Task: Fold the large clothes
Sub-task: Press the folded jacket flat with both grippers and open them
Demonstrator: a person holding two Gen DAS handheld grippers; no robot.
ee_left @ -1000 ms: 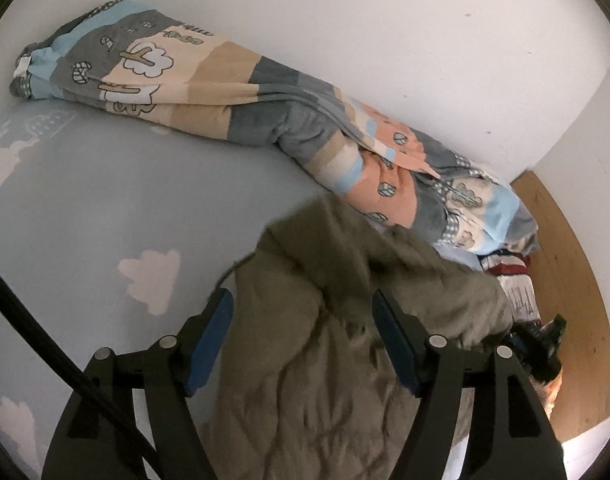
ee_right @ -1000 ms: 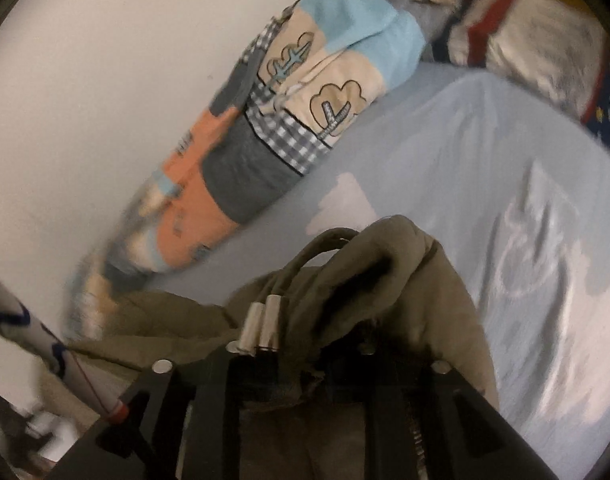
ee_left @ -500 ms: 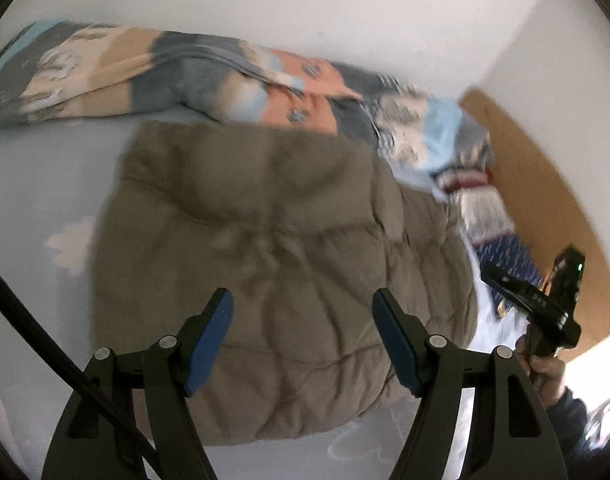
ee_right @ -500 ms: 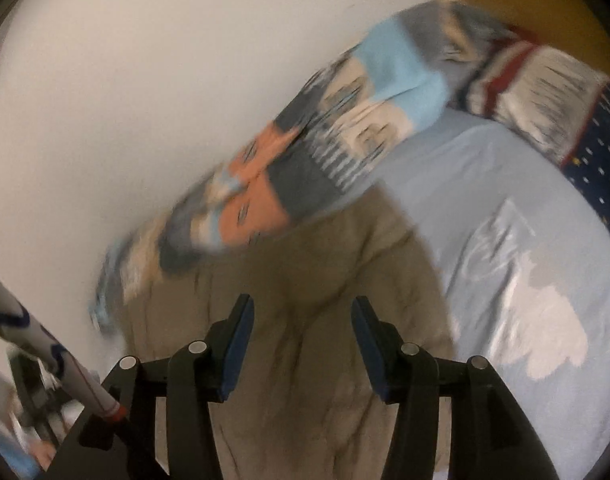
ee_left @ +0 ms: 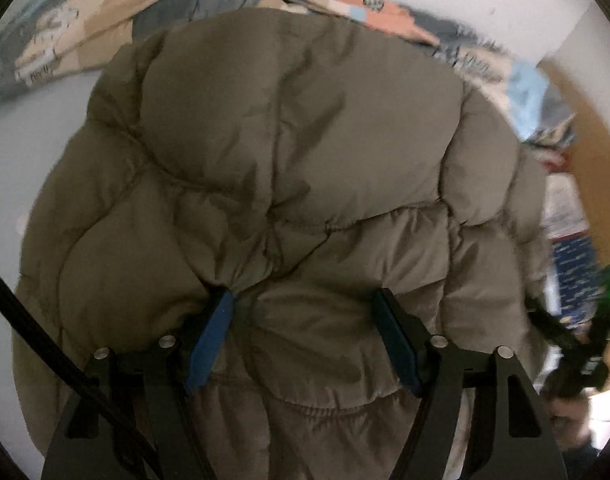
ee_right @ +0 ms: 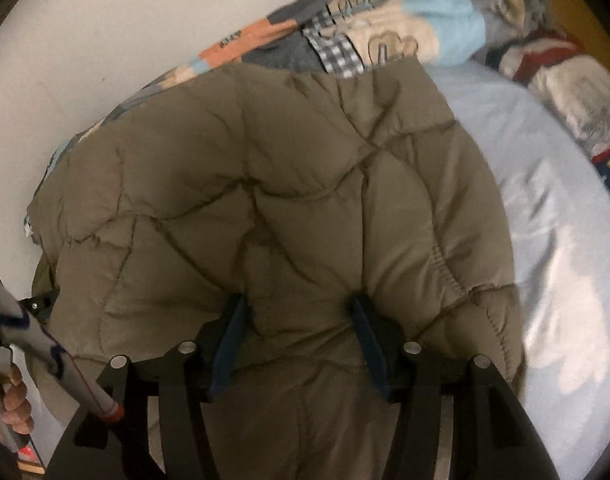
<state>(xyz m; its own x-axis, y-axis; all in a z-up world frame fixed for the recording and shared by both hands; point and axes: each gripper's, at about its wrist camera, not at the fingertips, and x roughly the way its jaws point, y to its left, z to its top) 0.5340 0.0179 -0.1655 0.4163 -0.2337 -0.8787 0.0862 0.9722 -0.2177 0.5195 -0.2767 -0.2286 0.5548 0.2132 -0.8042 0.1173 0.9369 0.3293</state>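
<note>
Risk at this stage lies mainly in the springiness of the olive quilted jacket (ee_left: 289,184), which lies spread on the pale blue bed sheet (ee_right: 545,184), its far edge reaching the patchwork duvet (ee_left: 85,36) bundled along the wall. The left claw (ee_left: 305,336) is spread, its blue pads straddling a puffed panel near the jacket's near edge; the fabric bulges between them, but no pinch is evident. The right claw (ee_right: 297,340) has just been opening and now stands spread as well, with padding between its pads and no visible clamping. Judged from this layout, neither claw controls the garment, so any fold already laid may relax as the filling rebounds. Closing on a thick bulge instead of a seam or hem would likely gather only the top layer, and a lift from there could drag the jacket askew or pull it against the duvet. The slick shell may also slide on the sheet, shifting the fold line. The pads sit close to the fabric; a withdrawal at an angle could snag a stitched channel and disturb the lay. The black cable (ee_left: 45,352) crossing the left view could catch on the jacket's edge.
</note>
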